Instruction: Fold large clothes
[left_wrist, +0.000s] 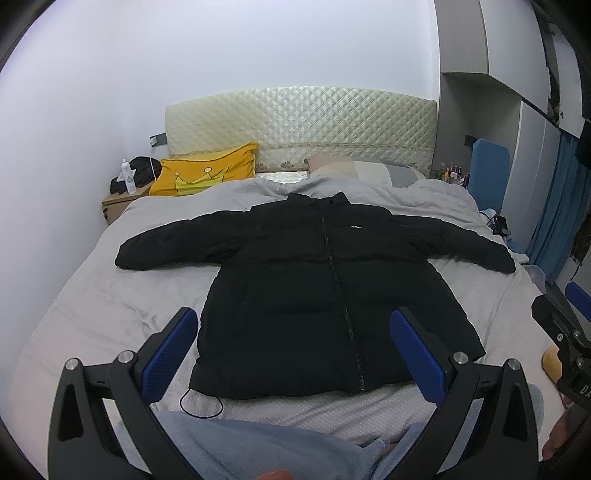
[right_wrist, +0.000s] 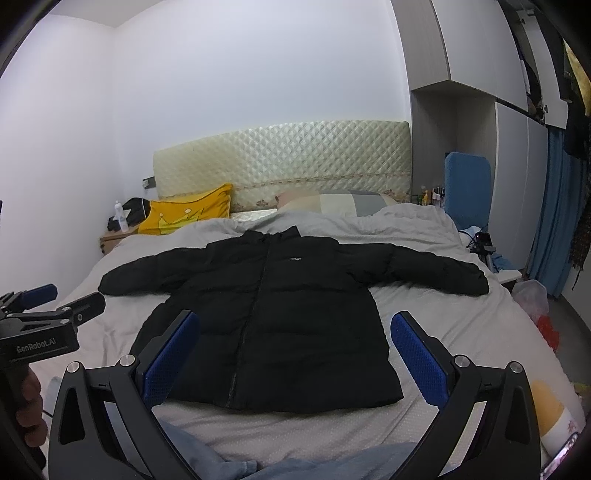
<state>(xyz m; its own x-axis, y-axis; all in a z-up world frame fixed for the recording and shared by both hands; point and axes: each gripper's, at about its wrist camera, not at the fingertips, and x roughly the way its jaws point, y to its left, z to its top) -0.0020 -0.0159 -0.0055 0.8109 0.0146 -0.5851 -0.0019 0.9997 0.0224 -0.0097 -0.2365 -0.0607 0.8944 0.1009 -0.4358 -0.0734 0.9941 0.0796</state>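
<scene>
A black puffer jacket (left_wrist: 317, 280) lies flat, front up and zipped, on the grey bed (left_wrist: 92, 302), both sleeves spread out sideways. It also shows in the right wrist view (right_wrist: 273, 306). My left gripper (left_wrist: 293, 325) is open and empty, held above the jacket's hem near the foot of the bed. My right gripper (right_wrist: 295, 328) is open and empty too, at the same height, to the right of the left one. Each gripper shows at the edge of the other's view.
A yellow pillow (left_wrist: 207, 173) and a striped pillow (left_wrist: 365, 168) lie by the quilted headboard (left_wrist: 299, 122). A bedside table (left_wrist: 118, 203) with a bottle stands at the left. A blue chair (left_wrist: 487, 173), wardrobe and bags (right_wrist: 535, 299) crowd the right side. A blue-grey cloth (left_wrist: 258, 443) lies at the bed's foot.
</scene>
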